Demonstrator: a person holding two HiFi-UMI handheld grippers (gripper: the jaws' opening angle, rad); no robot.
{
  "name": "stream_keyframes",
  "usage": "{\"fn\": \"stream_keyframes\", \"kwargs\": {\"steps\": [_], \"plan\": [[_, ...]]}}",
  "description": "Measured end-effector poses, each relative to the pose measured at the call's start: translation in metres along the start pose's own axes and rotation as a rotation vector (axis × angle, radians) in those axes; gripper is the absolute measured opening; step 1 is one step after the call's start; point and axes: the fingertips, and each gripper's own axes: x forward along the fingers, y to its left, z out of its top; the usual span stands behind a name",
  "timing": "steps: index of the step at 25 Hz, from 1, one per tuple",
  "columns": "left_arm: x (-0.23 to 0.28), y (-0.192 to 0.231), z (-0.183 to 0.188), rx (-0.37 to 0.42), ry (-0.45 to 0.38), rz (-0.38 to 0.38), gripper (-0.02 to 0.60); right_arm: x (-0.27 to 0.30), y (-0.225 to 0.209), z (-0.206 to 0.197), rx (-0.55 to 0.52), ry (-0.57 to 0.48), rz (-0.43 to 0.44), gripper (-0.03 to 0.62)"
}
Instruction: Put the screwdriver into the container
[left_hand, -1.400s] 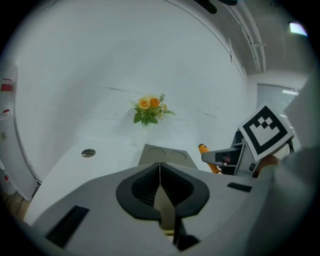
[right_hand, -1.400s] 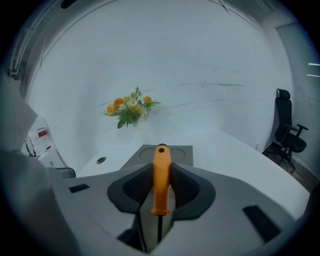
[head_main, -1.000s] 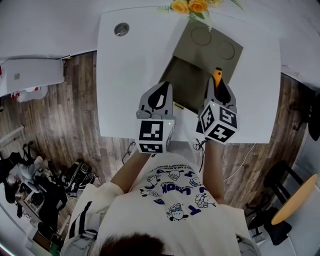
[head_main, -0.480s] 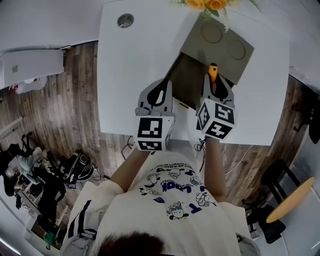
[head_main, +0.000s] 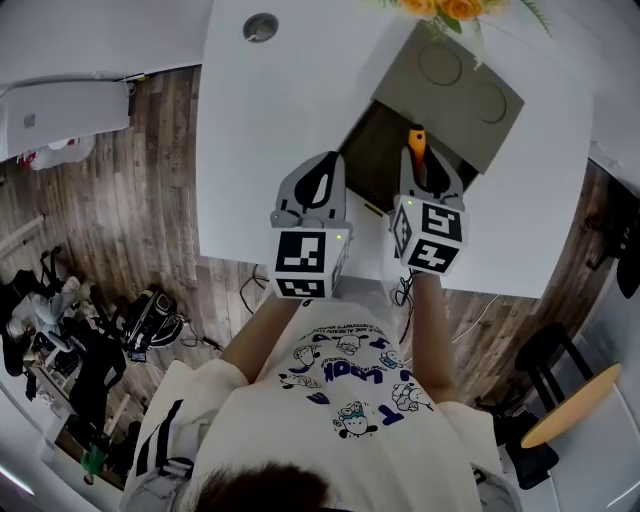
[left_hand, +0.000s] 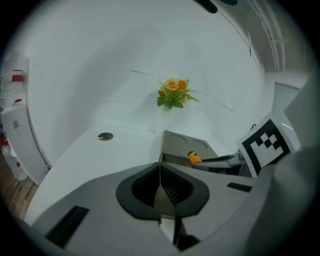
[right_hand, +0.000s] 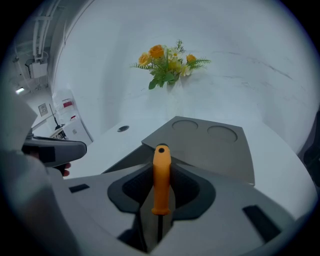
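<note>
One orange-handled screwdriver (right_hand: 161, 172). One grey container (head_main: 372, 160), with one lid (head_main: 455, 95) that bears two round recesses. Two claws: a left claw (left_hand: 160, 172) and a right claw (head_main: 424, 166). One bench (head_main: 270, 130), with one round port (head_main: 260, 27) at its eleven o'clock and one bunch of flowers (head_main: 452, 8) at one o'clock.

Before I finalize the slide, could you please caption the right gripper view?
Right claw clamped on an orange-handled screwdriver, facing the open grey container on a white table.
</note>
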Motion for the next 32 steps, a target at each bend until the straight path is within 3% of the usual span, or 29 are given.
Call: {"fn": "stream_keyframes", "kwargs": {"steps": [9,24,32], "plan": [[0.000,0.007,-0.010,-0.021,0.020,0.022,0.017,0.017,0.015,-0.018,-0.052,0.084,0.057,0.123],[0.001,0.011,-0.014,-0.032,0.031,0.033,0.017,0.032,0.018,-0.037,-0.104,0.222,0.064,0.126],[0.004,0.009,-0.005,-0.027,0.014,0.015,0.017,0.028,0.016,-0.022,-0.038,0.160,0.041,0.149]]}}
